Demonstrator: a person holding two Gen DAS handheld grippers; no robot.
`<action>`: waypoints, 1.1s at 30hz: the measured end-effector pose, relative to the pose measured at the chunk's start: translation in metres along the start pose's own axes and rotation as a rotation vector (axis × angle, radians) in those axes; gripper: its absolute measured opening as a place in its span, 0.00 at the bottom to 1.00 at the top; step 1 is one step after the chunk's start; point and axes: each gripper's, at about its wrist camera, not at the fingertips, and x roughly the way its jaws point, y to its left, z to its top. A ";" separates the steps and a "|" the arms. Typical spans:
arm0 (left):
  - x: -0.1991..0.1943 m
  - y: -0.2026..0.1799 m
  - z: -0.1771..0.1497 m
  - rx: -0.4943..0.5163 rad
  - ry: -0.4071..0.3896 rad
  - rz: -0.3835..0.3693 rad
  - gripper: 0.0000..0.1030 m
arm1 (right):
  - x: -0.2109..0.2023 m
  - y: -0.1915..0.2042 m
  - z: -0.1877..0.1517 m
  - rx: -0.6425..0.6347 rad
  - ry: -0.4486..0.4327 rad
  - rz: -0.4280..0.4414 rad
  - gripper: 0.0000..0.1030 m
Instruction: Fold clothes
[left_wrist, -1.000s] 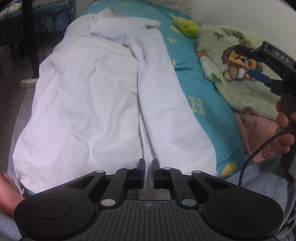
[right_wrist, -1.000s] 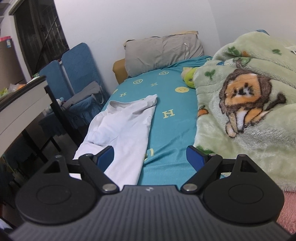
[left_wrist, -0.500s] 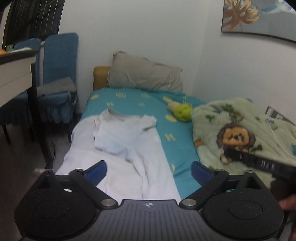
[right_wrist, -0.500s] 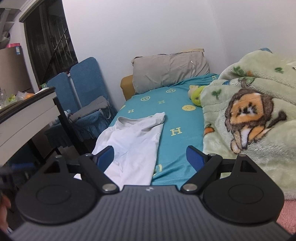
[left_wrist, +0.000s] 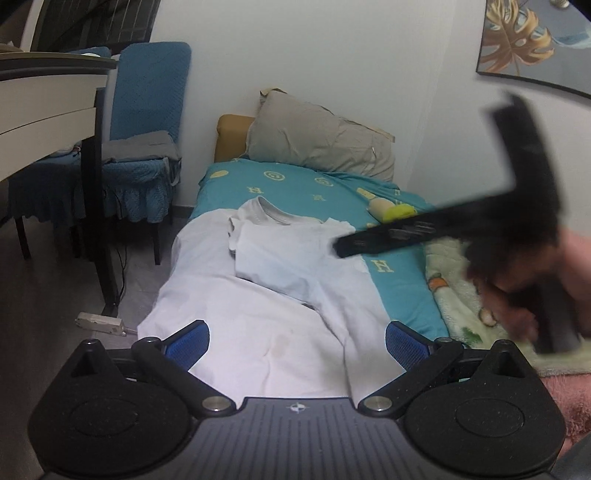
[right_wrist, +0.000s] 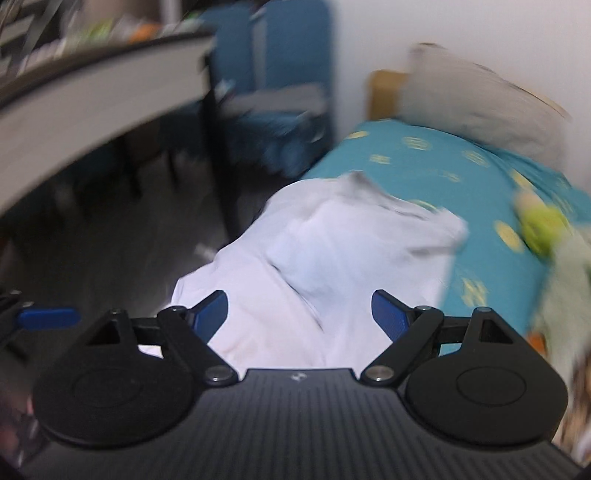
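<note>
A white T-shirt (left_wrist: 258, 306) lies lengthwise on the teal bed sheet (left_wrist: 295, 184), collar at the far end, with a sleeve part folded over its upper half. It also shows, blurred, in the right wrist view (right_wrist: 332, 258). My left gripper (left_wrist: 297, 338) is open and empty, above the shirt's near part. My right gripper (right_wrist: 299, 314) is open and empty over the shirt. Its black body (left_wrist: 480, 218) crosses the right of the left wrist view, blurred, held in a hand.
A grey pillow (left_wrist: 321, 140) lies at the bed's head. A green plush toy (left_wrist: 395, 210) and a green lion blanket (left_wrist: 461, 295) lie at the right. A blue chair (left_wrist: 144, 147) and a desk (left_wrist: 48, 110) stand left of the bed. A power strip (left_wrist: 99, 321) lies on the floor.
My left gripper opened, let go of the shirt's hem and rose to look along the bed. My right gripper swung left, from over the bare sheet to over the shirt.
</note>
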 end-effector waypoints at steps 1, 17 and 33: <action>0.001 0.007 -0.001 -0.010 0.002 -0.003 1.00 | 0.019 0.011 0.014 -0.051 0.028 0.005 0.84; 0.072 0.123 -0.025 -0.356 0.114 -0.005 0.95 | 0.320 0.218 0.071 -0.782 0.481 0.101 0.84; 0.078 0.136 -0.035 -0.417 0.134 -0.010 0.95 | 0.434 0.265 -0.029 -1.242 0.805 -0.099 0.55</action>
